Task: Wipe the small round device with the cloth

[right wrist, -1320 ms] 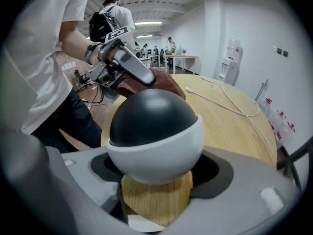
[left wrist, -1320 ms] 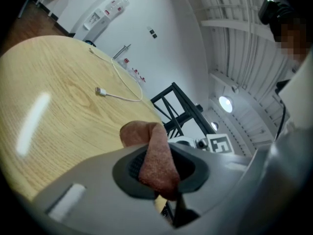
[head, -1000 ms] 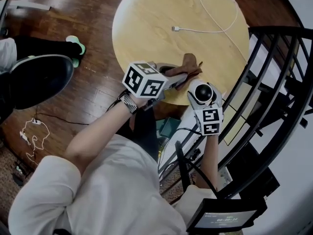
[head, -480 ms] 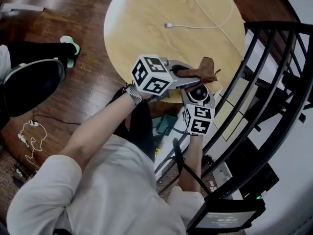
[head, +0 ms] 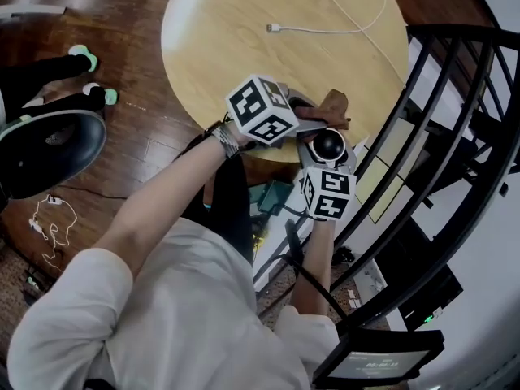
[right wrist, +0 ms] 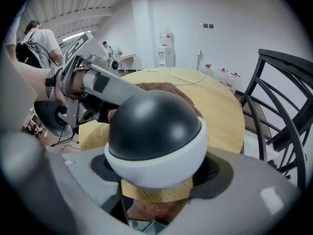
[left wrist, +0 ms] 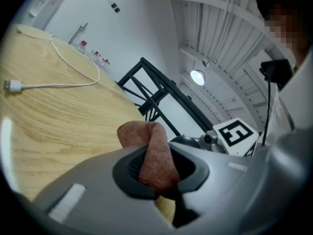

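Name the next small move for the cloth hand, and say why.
Probably lower the left gripper so its brown cloth lands on the dark dome of the small round device, then drag it across. Its jaws are shut on the cloth, the right gripper clamps the device's white base, and the cloth sits just behind the dome.

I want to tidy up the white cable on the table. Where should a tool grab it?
Take the white cable by its plug, coming straight down from above with the jaws across it. The plug looks like its thickest, stiffest part, and it lies flat on the round table with bare wood around it.
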The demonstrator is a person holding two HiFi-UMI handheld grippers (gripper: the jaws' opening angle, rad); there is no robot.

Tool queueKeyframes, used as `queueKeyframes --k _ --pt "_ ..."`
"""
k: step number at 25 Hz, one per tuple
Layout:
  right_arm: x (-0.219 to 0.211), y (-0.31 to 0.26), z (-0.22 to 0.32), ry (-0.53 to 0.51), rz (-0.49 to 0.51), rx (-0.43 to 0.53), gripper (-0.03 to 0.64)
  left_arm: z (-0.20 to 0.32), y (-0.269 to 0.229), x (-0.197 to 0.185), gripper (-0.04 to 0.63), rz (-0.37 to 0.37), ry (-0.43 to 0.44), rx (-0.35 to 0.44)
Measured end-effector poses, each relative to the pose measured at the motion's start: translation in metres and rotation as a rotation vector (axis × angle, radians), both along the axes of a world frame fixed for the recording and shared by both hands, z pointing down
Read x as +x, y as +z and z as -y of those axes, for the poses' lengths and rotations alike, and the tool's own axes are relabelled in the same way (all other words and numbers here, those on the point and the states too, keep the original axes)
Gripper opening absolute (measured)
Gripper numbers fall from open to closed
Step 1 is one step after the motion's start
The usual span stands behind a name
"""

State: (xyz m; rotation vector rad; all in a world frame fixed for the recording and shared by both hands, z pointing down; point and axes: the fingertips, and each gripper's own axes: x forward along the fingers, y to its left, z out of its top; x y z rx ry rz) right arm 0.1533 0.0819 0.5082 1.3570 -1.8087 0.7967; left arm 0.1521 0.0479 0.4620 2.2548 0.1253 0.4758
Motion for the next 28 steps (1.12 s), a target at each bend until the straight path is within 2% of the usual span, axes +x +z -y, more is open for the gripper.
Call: queueKeyframes --k 2,5,12,14,15,17,19,21,23,28 --pt "-0.001 -0.001 -0.001 -0.008 -0.001 0.004 0.367 -0.002 0.004 0.000 0.061 0.045 0.047 0.049" --pt "-0.002 -0.001 0.000 -0.017 0.001 0.009 0.367 -0.002 0.020 -0.003 0.061 0.154 0.100 0.147" --pt "0.000 -0.001 0.003 0.014 0.013 0.024 0.367 0.000 0.033 -0.003 0.060 0.252 0.074 0.163" --pt "0.000 -0.002 0.002 0.020 0.014 0.033 0.367 0.001 0.033 -0.006 0.060 0.259 0.030 0.121" --pt "0.000 -0.002 0.002 0.020 0.013 0.036 0.367 0.001 0.031 -0.008 0.060 0.249 0.000 0.075" --pt "-0.001 -0.003 0.000 0.017 0.011 0.040 0.367 0.001 0.027 -0.010 0.061 0.184 -0.073 -0.074" --pt "-0.001 -0.002 0.000 0.009 0.011 0.039 0.367 0.001 0.020 -0.011 0.061 0.069 -0.141 -0.247" --pt "-0.001 -0.003 0.001 0.002 0.013 0.037 0.367 0.004 0.010 -0.011 0.061 -0.033 -0.170 -0.347" --pt "0.000 -0.003 0.003 0.000 0.013 0.037 0.367 0.008 -0.001 -0.005 0.061 -0.074 -0.157 -0.356" --pt "0.001 -0.003 0.002 0.008 0.013 0.039 0.367 0.009 -0.016 0.012 0.060 -0.076 -0.046 -0.321"
